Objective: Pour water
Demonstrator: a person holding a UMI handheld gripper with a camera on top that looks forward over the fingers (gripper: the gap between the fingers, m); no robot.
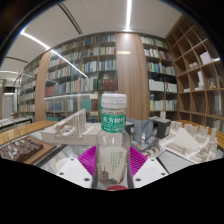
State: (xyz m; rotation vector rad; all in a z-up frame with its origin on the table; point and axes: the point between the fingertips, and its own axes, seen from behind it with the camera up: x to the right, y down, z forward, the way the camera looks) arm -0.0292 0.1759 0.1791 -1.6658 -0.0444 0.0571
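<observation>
A clear plastic water bottle (113, 140) with a green label stands upright between my gripper's (112, 166) two pink-padded fingers (89, 160). Both pads press against the bottle's lower body, so the gripper is shut on it. The bottle's top reaches up in front of the bookshelves, and its base is hidden low between the fingers. The bottle appears lifted above the table.
White architectural models (78, 127) sit on a table (40, 152) beyond the fingers on the left, with more white models (192, 140) on the right. Tall bookshelves (90, 75) fill the far wall, and open wooden shelves (200, 75) stand at the right.
</observation>
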